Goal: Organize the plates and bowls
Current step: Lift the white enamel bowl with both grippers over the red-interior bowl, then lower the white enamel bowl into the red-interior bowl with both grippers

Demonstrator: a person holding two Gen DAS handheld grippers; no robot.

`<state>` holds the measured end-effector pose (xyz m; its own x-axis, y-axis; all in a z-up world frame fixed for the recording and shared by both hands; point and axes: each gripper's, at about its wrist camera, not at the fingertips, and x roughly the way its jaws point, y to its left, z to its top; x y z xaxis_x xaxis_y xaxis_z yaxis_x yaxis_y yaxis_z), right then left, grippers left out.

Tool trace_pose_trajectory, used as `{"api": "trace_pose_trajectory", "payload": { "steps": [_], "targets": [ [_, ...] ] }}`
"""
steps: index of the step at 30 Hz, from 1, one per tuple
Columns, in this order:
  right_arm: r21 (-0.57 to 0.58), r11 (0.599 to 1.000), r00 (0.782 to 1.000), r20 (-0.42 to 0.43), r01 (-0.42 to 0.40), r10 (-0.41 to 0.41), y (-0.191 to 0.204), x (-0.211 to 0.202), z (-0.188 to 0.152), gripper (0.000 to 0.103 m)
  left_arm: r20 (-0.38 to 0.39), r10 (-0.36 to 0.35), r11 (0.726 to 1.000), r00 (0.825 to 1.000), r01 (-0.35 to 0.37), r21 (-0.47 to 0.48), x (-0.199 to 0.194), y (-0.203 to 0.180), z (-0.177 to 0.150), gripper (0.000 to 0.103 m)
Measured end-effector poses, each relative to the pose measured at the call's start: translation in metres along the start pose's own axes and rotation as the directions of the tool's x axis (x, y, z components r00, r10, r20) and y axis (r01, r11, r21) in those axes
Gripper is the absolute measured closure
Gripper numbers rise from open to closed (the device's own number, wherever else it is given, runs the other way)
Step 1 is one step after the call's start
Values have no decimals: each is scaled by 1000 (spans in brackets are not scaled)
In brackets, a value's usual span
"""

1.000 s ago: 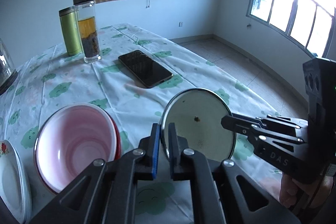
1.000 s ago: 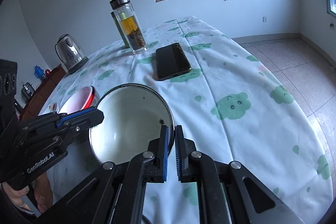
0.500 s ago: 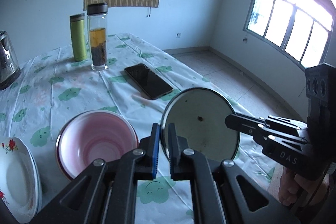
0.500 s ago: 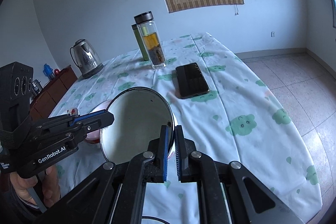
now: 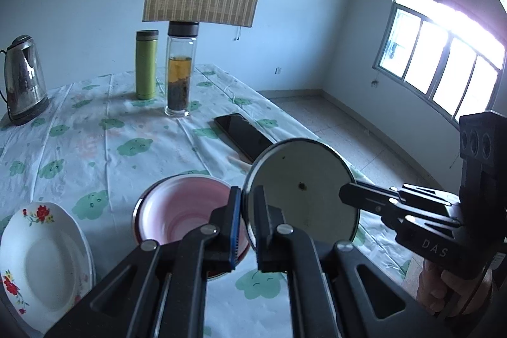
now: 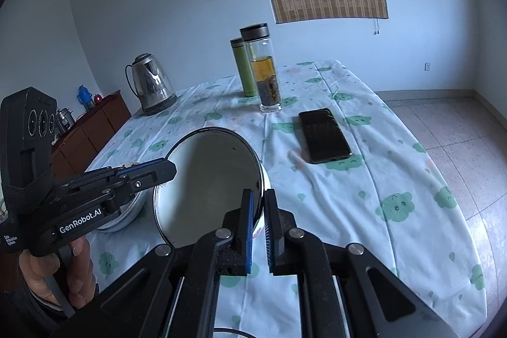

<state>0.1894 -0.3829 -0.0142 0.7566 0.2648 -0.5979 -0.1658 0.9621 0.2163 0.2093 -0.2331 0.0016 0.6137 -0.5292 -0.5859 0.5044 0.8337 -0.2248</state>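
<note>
Nearest, the left gripper [image 5: 248,213] and right gripper [image 6: 259,219] each clamp opposite rims of the round white enamel bowl [image 5: 302,194], held clear above the table. Just left and below lies the pink-swirled ceramic bowl [image 5: 182,208], nearer the left hand; the flowered white plate [image 5: 41,255] sits farther left.

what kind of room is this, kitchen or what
Probably a dining room or eating area in a plain home, not clearly a kitchen. A table under a cloud-print tablecloth holds an electric kettle, a glass tea bottle and a floral plate; no stove or sink shows.
</note>
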Motion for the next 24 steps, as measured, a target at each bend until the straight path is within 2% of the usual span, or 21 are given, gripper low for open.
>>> {"api": "trace_pose_trajectory", "payload": {
  "steps": [10,24],
  "targets": [
    [-59,998,1000,-14,-13,12,32,11,11,95,12,44,998,999,-44,-35,-11,30,3,99],
    [-99,995,999,-50,-19,14,55,33,18,95,4,65,994,998,-64,-92,-11,58,-1,99]
  ]
}}
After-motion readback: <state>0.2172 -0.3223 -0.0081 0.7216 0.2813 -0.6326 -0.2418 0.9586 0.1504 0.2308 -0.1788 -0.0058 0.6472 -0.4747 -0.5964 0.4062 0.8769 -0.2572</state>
